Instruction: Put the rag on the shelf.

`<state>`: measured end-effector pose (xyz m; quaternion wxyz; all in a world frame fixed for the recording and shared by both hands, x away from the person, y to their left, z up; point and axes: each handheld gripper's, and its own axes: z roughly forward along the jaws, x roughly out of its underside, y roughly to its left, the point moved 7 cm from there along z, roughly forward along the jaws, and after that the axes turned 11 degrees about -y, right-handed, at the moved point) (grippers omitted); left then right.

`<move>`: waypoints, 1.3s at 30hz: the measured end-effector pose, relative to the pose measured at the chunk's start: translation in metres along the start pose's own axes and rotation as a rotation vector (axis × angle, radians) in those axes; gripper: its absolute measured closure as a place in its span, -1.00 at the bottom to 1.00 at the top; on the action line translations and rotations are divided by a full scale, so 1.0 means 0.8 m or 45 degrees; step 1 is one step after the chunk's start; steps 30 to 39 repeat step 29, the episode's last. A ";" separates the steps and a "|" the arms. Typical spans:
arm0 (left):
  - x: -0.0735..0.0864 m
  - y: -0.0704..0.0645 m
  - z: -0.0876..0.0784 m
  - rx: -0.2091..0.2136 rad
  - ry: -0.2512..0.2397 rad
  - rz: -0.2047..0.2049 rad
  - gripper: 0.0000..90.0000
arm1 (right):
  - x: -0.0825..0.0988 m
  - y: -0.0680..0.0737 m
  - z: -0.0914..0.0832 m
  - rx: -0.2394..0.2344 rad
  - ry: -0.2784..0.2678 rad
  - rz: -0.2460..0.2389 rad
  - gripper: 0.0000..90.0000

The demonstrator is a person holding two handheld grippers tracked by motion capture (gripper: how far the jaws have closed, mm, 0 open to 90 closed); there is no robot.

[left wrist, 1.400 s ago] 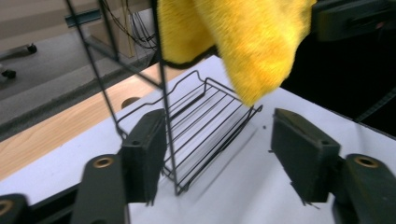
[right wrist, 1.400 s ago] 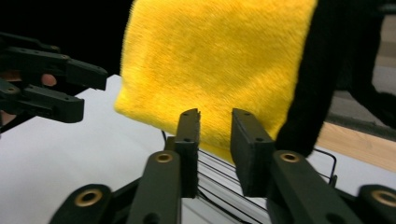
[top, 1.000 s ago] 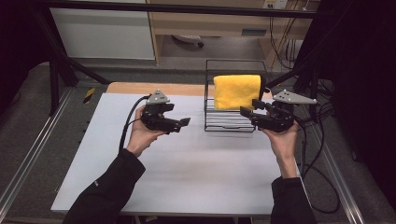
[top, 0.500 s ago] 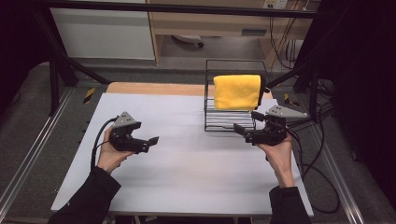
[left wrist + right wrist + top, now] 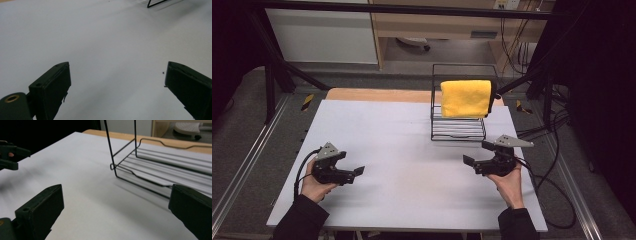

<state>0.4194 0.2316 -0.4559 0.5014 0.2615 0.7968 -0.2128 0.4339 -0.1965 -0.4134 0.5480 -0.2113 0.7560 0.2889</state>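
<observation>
A yellow cloth (image 5: 466, 98) hangs folded over the top bar of a black wire rack (image 5: 458, 131) at the far right of the white table (image 5: 412, 125); its lower edge hides part of the rack's back. Just before the rack, the right gripper (image 5: 475, 159) rests low, jaws having just been opening, nothing between them. The left gripper (image 5: 354, 171), well apart near the front left, gapes empty too.

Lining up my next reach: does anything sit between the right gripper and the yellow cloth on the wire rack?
Nothing visible does. Bare table separates the open right gripper from the wire rack; the yellow cloth hangs over its top bar.
</observation>
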 end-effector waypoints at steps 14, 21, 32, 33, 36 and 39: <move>0.043 0.011 -0.019 0.005 0.028 -0.018 -0.85 | 0.077 -0.016 -0.023 0.003 0.104 0.009 -0.99; 0.050 0.011 -0.020 0.000 0.033 -0.010 -0.84 | 0.094 -0.018 -0.033 -0.012 0.119 0.001 -0.99; 0.053 0.011 -0.019 0.002 0.043 -0.003 -0.84 | 0.099 -0.023 -0.035 0.001 0.132 0.016 -0.99; 0.053 0.011 -0.019 0.002 0.043 -0.003 -0.84 | 0.099 -0.023 -0.035 0.001 0.132 0.016 -0.99; 0.053 0.011 -0.019 0.002 0.043 -0.003 -0.84 | 0.099 -0.023 -0.035 0.001 0.132 0.016 -0.99; 0.053 0.011 -0.019 0.002 0.043 -0.003 -0.84 | 0.099 -0.023 -0.035 0.001 0.132 0.016 -0.99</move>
